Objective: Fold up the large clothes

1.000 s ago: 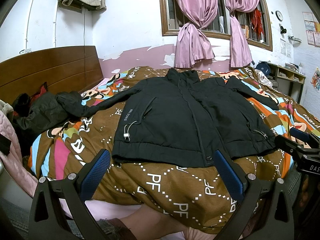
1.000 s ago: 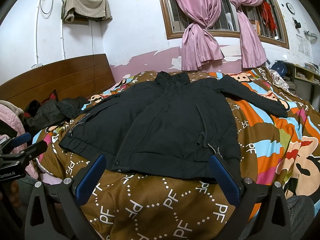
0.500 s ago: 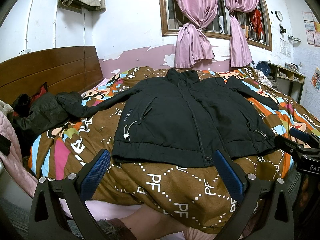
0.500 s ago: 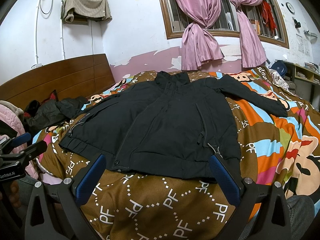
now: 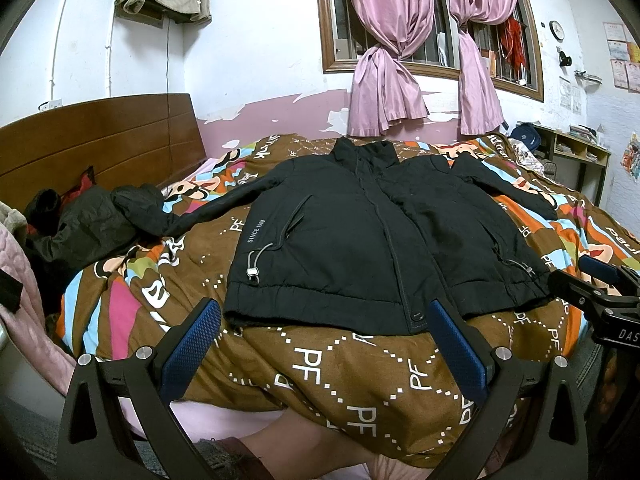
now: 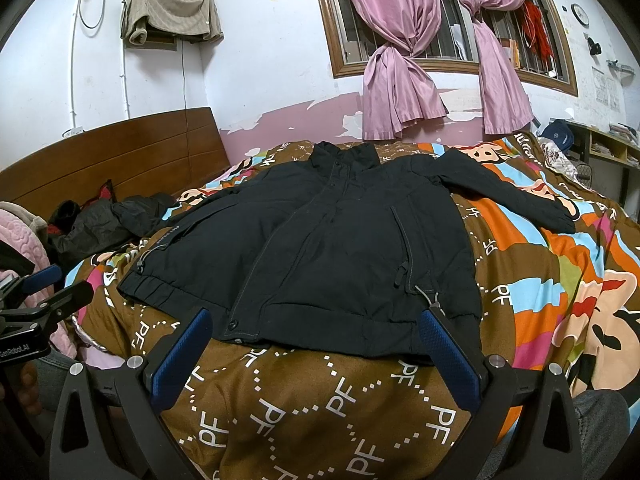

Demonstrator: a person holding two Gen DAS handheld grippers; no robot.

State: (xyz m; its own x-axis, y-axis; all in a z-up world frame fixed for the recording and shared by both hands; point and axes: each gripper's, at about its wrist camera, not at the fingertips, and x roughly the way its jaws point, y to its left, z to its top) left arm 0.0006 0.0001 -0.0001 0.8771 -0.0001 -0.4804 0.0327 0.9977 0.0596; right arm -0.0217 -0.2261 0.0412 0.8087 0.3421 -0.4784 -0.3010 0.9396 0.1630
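Black padded zip-front jacket (image 5: 372, 240) lies front-up and spread flat on the brown cartoon-print quilt (image 5: 320, 364) covering the bed, collar toward the window wall, hem toward the cameras, both sleeves out to the sides. The left sleeve (image 5: 212, 216) runs toward a dark crumpled garment pile (image 5: 84, 224) by the wooden headboard (image 5: 100, 136), and its cuff seems to touch or merge with that pile, can't tell where one ends. The right sleeve (image 6: 508, 196) lies clear on the quilt. Left gripper (image 5: 324, 344), black frame with blue textured pads, has its jaws spread wide and nothing between them, just short of the hem. Right gripper (image 6: 316, 352) is the same: jaws wide apart, empty, in front of the hem's right half. No fold made yet, looks like the very start. Risks from here: the jacket is thick and puffy, so a shallow pinch at the hem could take only the top layer, or grab quilt along with it and drag the bedding. Pulling the left sleeve in could bring the dark pile with it, black on black makes the edge hard to judge. Elastic toggle cord (image 5: 254, 268) at the hem could snag a pad. Padding may spring a fold back open. Hem sits near the bed edge, so a tug toward the person could slide the jacket off.
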